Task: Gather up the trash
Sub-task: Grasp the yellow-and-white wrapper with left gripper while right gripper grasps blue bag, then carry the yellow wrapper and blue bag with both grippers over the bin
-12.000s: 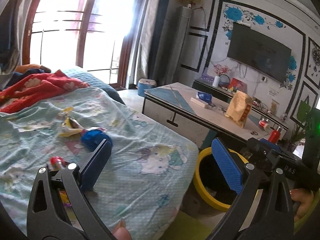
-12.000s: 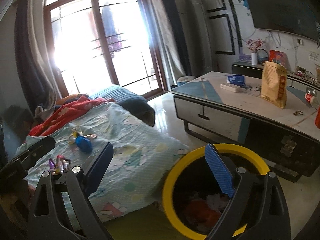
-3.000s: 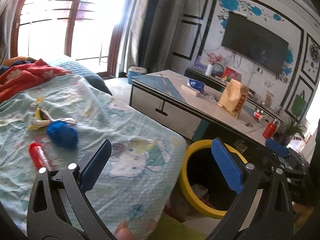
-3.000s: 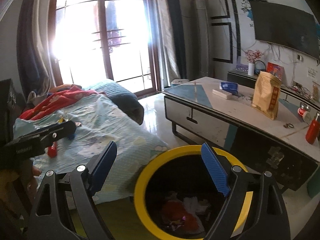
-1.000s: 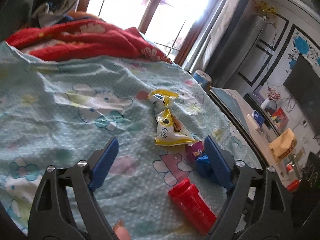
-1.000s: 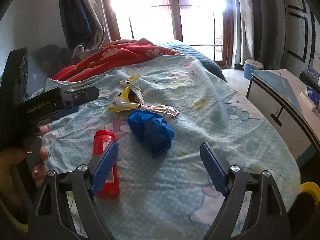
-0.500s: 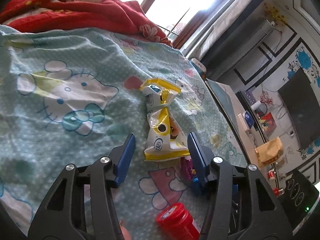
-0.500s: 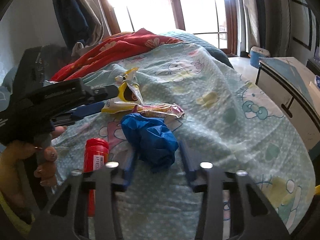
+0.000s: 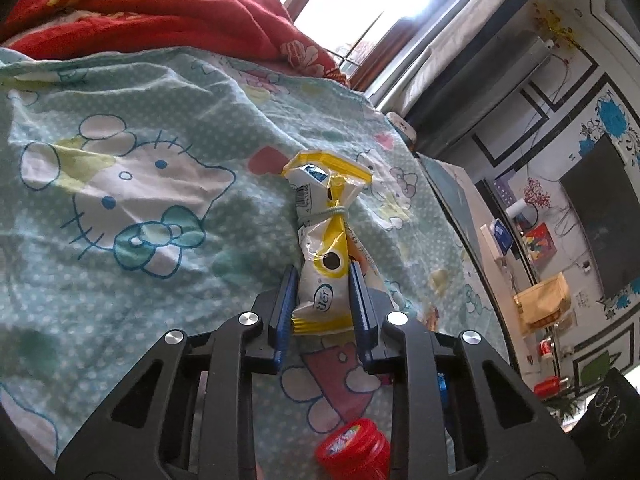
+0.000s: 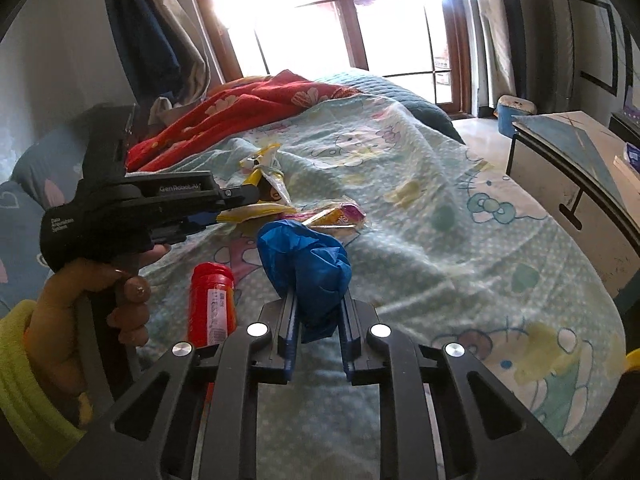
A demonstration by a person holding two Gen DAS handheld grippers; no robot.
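On the bed (image 9: pixel 120 240), left gripper (image 9: pixel 323 300) pinches the wrapper (image 9: pixel 324 248), right gripper (image 10: pixel 316 316) clamps the blue wad (image 10: pixel 308 264); can (image 10: pixel 212 304) at nine o'clock. Lift both straight up, keeping squeeze

Both grippers have left the yellow-rimmed bin and come over the bed. The left gripper (image 9: pixel 323 300), wide open a second ago, has closed on the yellow snack wrapper (image 9: pixel 325 248); the right gripper (image 10: pixel 318 322) has likewise closed on the crumpled blue bag (image 10: pixel 306 264).
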